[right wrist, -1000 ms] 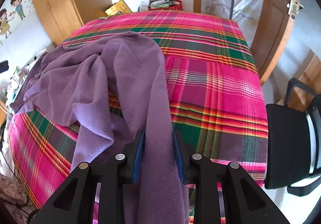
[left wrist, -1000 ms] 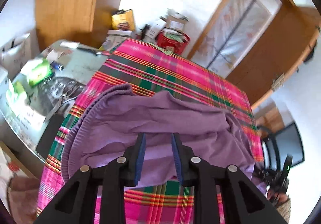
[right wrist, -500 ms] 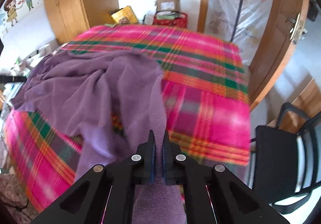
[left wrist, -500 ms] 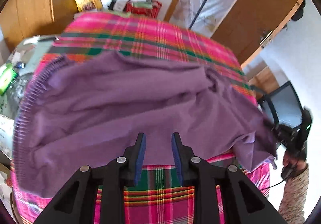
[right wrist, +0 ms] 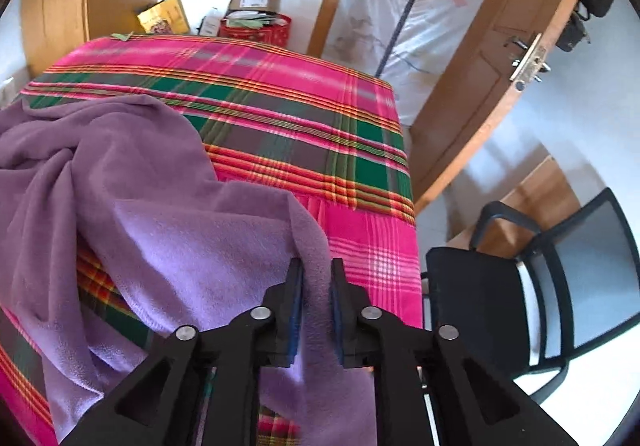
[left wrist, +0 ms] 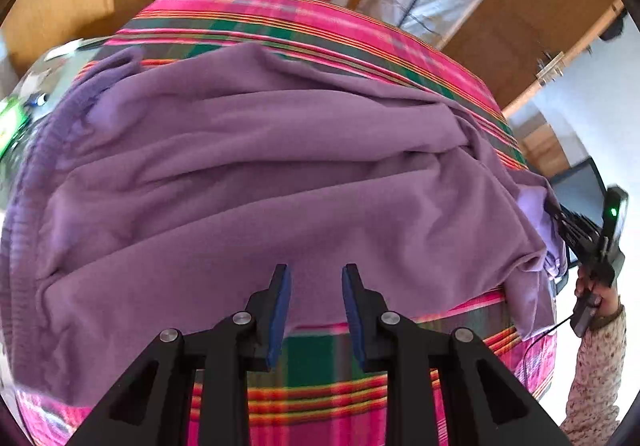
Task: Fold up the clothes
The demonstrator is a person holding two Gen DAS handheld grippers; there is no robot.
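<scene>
Your left gripper (left wrist: 314,304) hangs with its jaws apart and nothing between the pads. Directly ahead of the pads lies the near hem of the soft purple fleece garment (left wrist: 260,174), spread in broad wrinkles over the pink-and-green plaid cloth covering the table (left wrist: 320,362). A strip of that plaid cloth shows below and behind the fingertips.

Your right gripper (right wrist: 316,304) has a bunched strip of the same fleece garment (right wrist: 160,230) running between its jaws. The jaws have just been opening after a tighter pinch, so treat this hold as loose; whether the pads now press the fabric cannot be told. To the left of these jaws the garment shows its paler inner face and piles in folds. Ahead and to the right, the plaid cloth (right wrist: 280,114) lies bare out to the far edge. A black mesh office chair (right wrist: 560,286) stands off to the right, clear of the table.

The step in hand appears to be spreading and squaring the garment before the first fold. Next, confirm the right-hand grip, then close the left jaws on the near hem and draw both edges taut.
</scene>
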